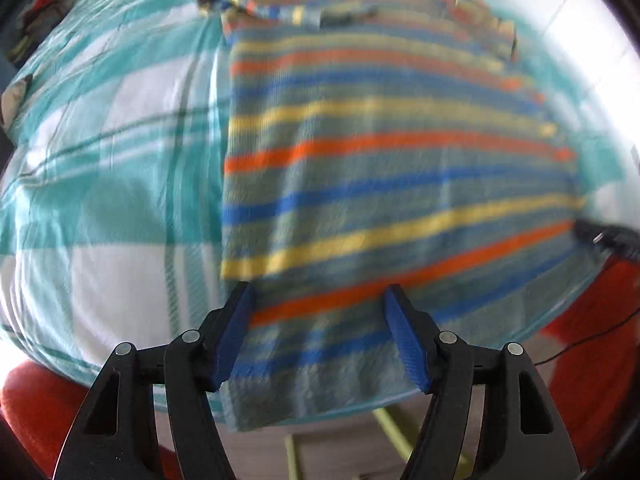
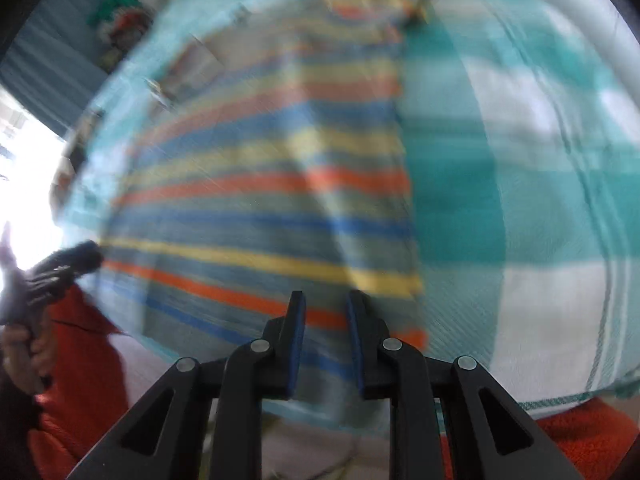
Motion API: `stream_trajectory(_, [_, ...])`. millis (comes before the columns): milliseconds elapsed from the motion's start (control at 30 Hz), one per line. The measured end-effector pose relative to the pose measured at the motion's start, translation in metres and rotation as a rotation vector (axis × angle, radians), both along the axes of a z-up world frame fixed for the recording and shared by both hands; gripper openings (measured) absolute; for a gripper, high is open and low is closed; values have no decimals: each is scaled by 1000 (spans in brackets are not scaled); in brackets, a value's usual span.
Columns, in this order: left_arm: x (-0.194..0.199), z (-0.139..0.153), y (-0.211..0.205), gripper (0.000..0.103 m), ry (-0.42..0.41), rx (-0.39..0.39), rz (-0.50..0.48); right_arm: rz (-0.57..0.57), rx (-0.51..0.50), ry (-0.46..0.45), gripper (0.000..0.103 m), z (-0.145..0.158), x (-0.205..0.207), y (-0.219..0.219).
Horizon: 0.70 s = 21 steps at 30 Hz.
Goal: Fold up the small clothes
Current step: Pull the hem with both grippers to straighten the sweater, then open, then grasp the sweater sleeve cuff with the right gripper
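A small striped shirt [image 1: 380, 168] in grey-green with orange, blue and yellow bands lies flat on a teal-and-white checked cloth [image 1: 100, 184]. Its hem hangs over the near edge. My left gripper [image 1: 320, 292] is open above the hem's left part, holding nothing. The right gripper shows at the right edge of the left wrist view [image 1: 608, 238]. In the right wrist view the shirt [image 2: 260, 200] is blurred; my right gripper [image 2: 326, 296] stands partly open over the hem's right corner, empty. The left gripper [image 2: 60, 268] shows at the far left there.
The checked cloth [image 2: 540, 200] covers a raised surface with a rounded near edge. Red fabric [image 1: 36, 400] lies below the edge on both sides. A heap of coloured clothes [image 1: 40, 12] sits at the far left. A floor with a yellow-green hose [image 1: 392, 428] shows below.
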<state>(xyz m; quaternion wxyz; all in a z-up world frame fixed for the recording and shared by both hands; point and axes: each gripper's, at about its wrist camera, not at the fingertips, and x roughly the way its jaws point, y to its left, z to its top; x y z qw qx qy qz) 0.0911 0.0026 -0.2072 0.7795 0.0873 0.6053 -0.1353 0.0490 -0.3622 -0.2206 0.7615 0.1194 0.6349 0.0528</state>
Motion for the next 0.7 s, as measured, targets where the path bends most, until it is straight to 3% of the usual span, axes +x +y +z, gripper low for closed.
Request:
stream_trajectory(33, [-7, 5, 2, 70, -20, 9, -6, -34, 30, 9, 10, 4, -7, -11])
stream_trajectory(100, [-15, 22, 8, 68, -10, -17, 10, -52, -7, 10, 13, 25, -15, -19])
stream_trajectory(167, [-14, 43, 9, 70, -49, -73, 35, -10, -68, -66, 16, 54, -15, -12])
stream_trajectory(267, [-1, 64, -6, 84, -148, -98, 48, 38, -71, -155, 25, 74, -1, 1])
stream_trajectory(367, [15, 55, -24, 88, -169, -80, 38, 93, -60, -187, 30, 58, 21, 22])
stream_trajectory(467, [18, 11, -12, 88, -84, 52, 11, 100, -95, -51, 28, 14, 24, 17])
stream_trajectory(500, [12, -1, -6, 89, -66, 85, 9, 94, -81, -42, 26, 12, 20, 9])
stream_trajectory(600, [-13, 9, 23, 92, -97, 45, 57, 90, -108, -7, 26, 37, 10, -11])
stream_trajectory(700, [-23, 24, 45, 92, -100, -5, 134, 200, -237, -153, 33, 95, 29, -12])
